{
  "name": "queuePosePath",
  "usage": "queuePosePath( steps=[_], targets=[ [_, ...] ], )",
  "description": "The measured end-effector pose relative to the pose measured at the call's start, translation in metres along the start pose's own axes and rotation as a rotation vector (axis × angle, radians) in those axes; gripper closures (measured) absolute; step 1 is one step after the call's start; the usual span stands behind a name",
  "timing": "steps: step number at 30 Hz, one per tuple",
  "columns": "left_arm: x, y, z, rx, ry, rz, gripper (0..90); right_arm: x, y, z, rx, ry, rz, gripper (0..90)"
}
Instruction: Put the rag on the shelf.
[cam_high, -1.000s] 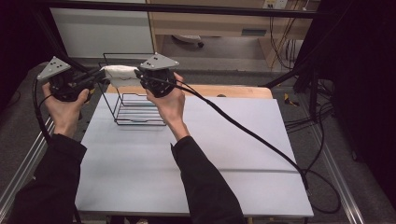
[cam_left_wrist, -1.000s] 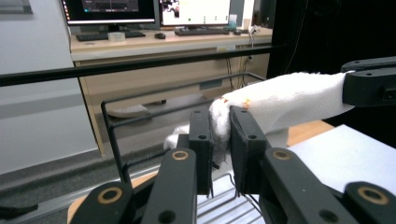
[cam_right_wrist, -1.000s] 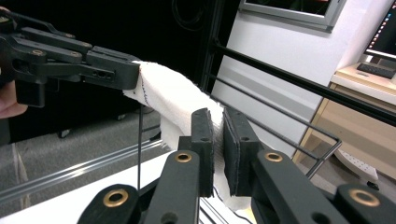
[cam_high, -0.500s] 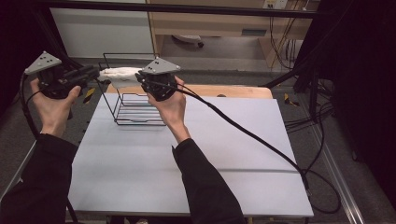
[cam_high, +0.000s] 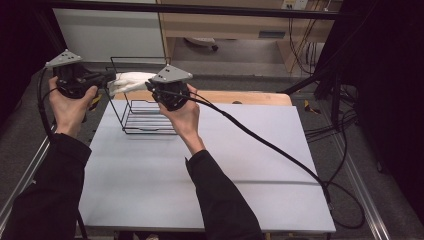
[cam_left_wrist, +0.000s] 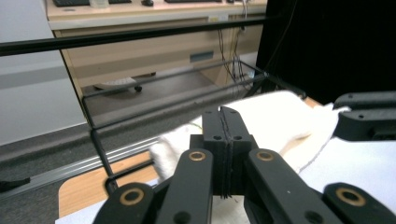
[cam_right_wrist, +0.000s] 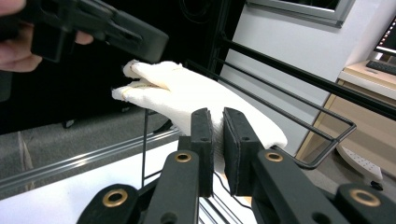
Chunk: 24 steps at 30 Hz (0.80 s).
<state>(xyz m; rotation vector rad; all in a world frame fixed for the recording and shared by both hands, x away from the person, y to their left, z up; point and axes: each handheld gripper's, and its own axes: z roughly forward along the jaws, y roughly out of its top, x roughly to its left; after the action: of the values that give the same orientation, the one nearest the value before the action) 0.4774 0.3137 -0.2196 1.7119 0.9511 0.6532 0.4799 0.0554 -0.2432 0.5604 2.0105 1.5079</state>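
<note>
A white glove (cam_high: 131, 80) hangs level above the rim of a black wire basket (cam_high: 145, 122) at the table's far left. My right gripper (cam_high: 151, 86) is shut on the glove's cuff end, and in the right gripper view the cloth (cam_right_wrist: 187, 88) fills the gap between its pads (cam_right_wrist: 217, 121). My left gripper (cam_high: 106, 80) sits at the glove's fingertip end. Its jaws have just been closing and now meet flush (cam_left_wrist: 224, 116) with nothing seen between them. The glove (cam_left_wrist: 280, 116) lies just past their tips, and the left gripper (cam_right_wrist: 140, 42) hovers over the glove's fingers.
The white tabletop (cam_high: 225, 165) stretches right of the basket, with a wooden strip (cam_high: 250, 97) along its far edge. The right gripper's cable (cam_high: 260, 140) trails across it to the right. The basket's top wire (cam_right_wrist: 299, 74) runs under the glove. A wooden desk (cam_high: 225, 25) stands beyond.
The left hand drew away to the left, then came back right to the glove's fingertips, and its jaws closed. The right gripper and the glove have stayed put.
</note>
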Motion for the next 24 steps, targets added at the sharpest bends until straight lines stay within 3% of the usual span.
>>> queuePosePath(
  steps=[10,18,20,24],
  targets=[
    [-0.001,-0.014,0.006,0.032,-0.007,0.002,90.0,0.001,0.0,-0.001,0.019,0.015,-0.001,81.0],
    [0.001,-0.021,0.01,0.045,-0.002,0.002,90.0,0.0,0.006,-0.008,-0.01,0.056,0.025,70.0],
    [0.001,-0.022,0.011,0.046,-0.001,0.002,90.0,-0.002,0.009,-0.01,-0.015,0.055,0.041,71.1],
    [-0.001,-0.026,0.014,0.053,0.002,0.007,90.0,-0.005,0.007,-0.007,0.022,0.076,0.068,86.0]
  ],
)
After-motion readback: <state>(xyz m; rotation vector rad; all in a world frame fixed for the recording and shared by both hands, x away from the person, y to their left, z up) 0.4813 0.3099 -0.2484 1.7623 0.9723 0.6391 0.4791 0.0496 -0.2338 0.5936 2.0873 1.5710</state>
